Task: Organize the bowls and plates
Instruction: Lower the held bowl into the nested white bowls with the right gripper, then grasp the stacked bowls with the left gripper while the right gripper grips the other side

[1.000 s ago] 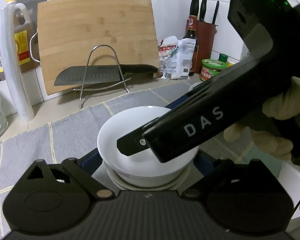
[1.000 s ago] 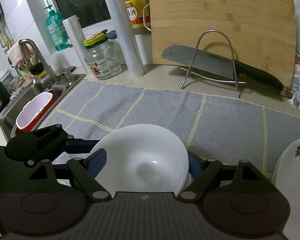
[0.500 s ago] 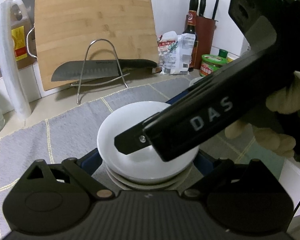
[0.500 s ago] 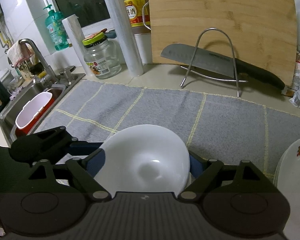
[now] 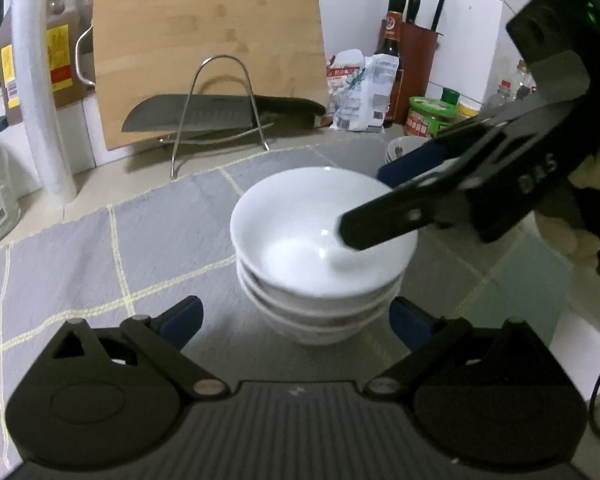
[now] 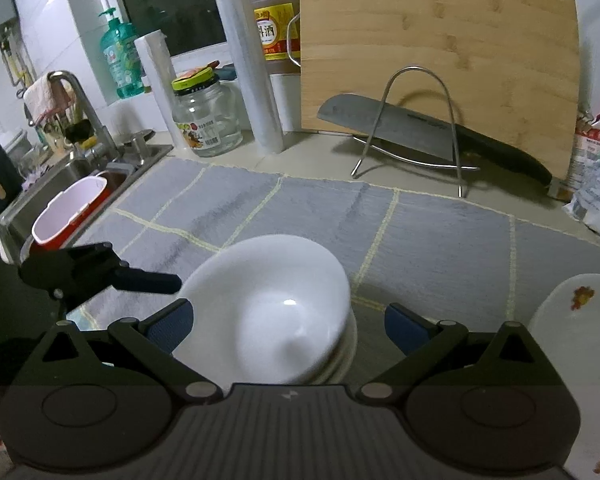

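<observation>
A stack of three white bowls point(image 5: 320, 248) stands on the grey cloth point(image 5: 100, 248). My left gripper point(image 5: 298, 318) is open, with its blue pads point(image 5: 184, 316) on either side of the stack's base and clear of it; its jaws have just been opening. My right gripper point(image 6: 288, 326) is also open around the same stack of bowls point(image 6: 268, 304), its right pad point(image 6: 404, 328) well away from the rim. In the left wrist view the right gripper point(image 5: 364, 204) reaches over the top bowl from the right. A finger of my left gripper point(image 6: 152, 280) shows at the left.
A flowered white plate point(image 6: 572, 320) lies at the right, and more bowls point(image 5: 400, 152) stand behind. A cutting board point(image 6: 440, 60) and a knife point(image 6: 400, 128) on a wire rack point(image 6: 416, 120) line the back. A sink point(image 6: 60, 184) with a red-and-white tub point(image 6: 68, 216) is at the left, and a glass jar point(image 6: 204, 116) by the wall.
In the left wrist view the bowls now stand farther from the pads and show as a full stack. The right gripper has swung to the right there. The right gripper's pads stand wider apart.
</observation>
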Demonstrator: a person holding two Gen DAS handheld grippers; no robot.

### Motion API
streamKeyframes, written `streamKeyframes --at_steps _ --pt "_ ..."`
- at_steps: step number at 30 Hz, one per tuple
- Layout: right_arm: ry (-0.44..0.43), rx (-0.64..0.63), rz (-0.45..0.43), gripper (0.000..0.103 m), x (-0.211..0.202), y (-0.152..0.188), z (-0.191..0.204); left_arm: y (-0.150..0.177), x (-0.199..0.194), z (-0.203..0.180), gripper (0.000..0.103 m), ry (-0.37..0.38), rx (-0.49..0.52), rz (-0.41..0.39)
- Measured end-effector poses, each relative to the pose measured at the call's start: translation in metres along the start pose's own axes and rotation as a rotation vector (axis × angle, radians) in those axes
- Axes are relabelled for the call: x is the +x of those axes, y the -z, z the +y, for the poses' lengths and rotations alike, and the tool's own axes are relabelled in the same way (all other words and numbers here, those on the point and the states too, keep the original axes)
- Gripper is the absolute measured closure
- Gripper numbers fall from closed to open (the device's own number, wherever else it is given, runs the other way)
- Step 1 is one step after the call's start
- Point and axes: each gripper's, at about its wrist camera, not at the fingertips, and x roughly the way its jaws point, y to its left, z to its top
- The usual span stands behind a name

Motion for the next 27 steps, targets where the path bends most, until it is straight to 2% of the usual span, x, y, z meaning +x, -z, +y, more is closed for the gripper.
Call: streamKeyframes --at_steps 11,19,23,27 --pt "0.004 -0.095 0.068 0.000 -0.009 0.024 0.003 0.015 0.006 0.004 0.004 -0.004 0.046 0.078" --pt "0.060 -0.176 0.172 0.000 0.025 0.054 -0.005 0.018 0.021 0.006 0.004 0.015 0.058 0.119" --pt "0.036 -0.197 0.200 0.000 0.039 0.061 -0.011 0.019 0.032 0.005 0.004 0.027 0.043 0.147" --pt "0.041 -0.274 0.183 0.000 0.042 0.063 -0.009 0.016 0.040 0.000 0.003 0.013 0.036 0.162"
